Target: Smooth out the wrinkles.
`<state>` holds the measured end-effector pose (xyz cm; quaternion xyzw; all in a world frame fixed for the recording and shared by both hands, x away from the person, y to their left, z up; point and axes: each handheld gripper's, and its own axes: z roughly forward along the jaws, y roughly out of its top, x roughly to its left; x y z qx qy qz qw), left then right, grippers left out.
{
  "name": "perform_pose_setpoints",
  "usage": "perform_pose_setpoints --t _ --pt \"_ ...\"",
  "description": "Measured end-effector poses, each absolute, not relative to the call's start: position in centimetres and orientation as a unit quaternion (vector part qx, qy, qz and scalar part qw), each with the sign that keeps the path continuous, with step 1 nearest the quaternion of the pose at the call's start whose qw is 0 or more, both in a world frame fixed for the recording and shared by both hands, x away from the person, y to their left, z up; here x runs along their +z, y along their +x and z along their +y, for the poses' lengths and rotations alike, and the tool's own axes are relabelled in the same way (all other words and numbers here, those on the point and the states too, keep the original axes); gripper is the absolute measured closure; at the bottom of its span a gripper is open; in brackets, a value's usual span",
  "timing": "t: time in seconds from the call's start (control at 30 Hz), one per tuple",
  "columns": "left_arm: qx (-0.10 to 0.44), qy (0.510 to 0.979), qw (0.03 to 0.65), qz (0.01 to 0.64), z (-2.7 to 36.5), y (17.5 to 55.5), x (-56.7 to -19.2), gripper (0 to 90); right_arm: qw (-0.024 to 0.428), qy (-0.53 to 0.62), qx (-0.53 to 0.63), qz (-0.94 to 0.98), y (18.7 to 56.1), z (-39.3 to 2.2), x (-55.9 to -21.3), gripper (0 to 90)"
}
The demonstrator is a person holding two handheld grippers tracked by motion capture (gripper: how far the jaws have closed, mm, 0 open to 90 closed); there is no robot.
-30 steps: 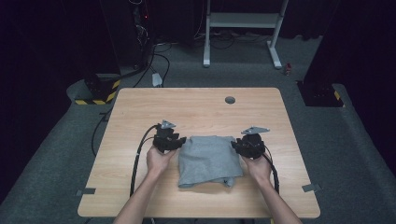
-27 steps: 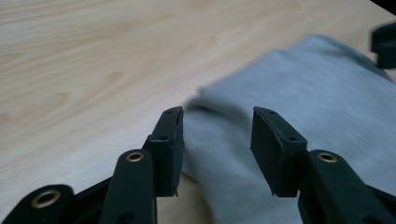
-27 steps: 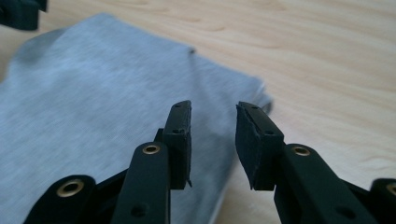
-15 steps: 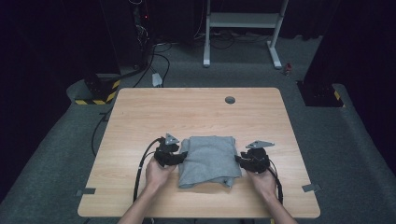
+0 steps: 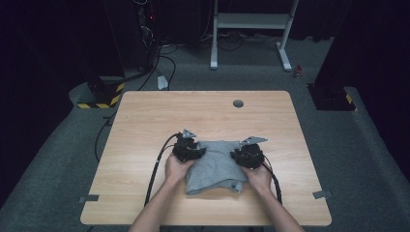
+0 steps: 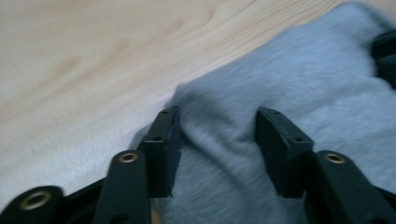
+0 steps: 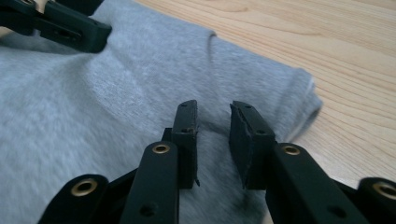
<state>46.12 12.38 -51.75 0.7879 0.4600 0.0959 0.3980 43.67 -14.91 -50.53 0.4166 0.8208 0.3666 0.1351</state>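
Grey cloth (image 5: pixel 213 166), wooden table (image 5: pixel 145 121), dark room

**Count of things seen**

One wooden surface (image 5: pixel 145 125) is seen, with one round hole (image 5: pixel 238 103) near its far edge. One grey cloth (image 5: pixel 215 164) is counted on it. Two grippers are counted: the left gripper (image 5: pixel 187 148) and the right gripper (image 5: pixel 247 153), each with two black jaws and each topped by one grey three-cornered plate. Two hands are counted, the left hand (image 5: pixel 176 168) and the right hand (image 5: pixel 259 177). Two cables are seen trailing, one per gripper. On the floor, two pieces of grey tape are counted beside the near corners, and one white metal stand (image 5: pixel 251 21) is seen beyond the surface.
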Motion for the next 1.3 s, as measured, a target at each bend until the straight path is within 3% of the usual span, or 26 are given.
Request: perform_pose_setpoints --t 0.23,0.43,0.6,0.83,1.07,1.3 --pt "0.135 0.796 0.373 0.457 13.4 44.9 -49.9 46.6 0.153 0.417 0.345 0.827 42.6 -16.0 -49.6 65.4" --pt "0.127 0.818 0.404 0.389 12.6 41.0 -47.8 42.1 0.174 0.41 0.378 0.811 41.8 -16.7 -48.2 61.2" --pt "0.103 0.837 0.394 0.366 11.4 39.3 -49.1 38.7 0.169 0.424 0.376 0.806 44.0 -15.6 -48.4 56.5" --pt "0.134 0.839 0.378 0.366 11.8 37.6 -50.3 38.1 0.164 0.447 0.326 0.816 45.8 -16.3 -49.8 53.6" --pt "0.144 0.833 0.392 0.363 12.0 35.5 -49.4 35.3 0.155 0.39 0.393 0.818 39.4 -15.5 -47.3 52.6" --pt "0.129 0.849 0.356 0.368 12.5 34.3 -51.2 36.0 0.132 0.376 0.383 0.833 35.2 -15.5 -50.0 46.1"
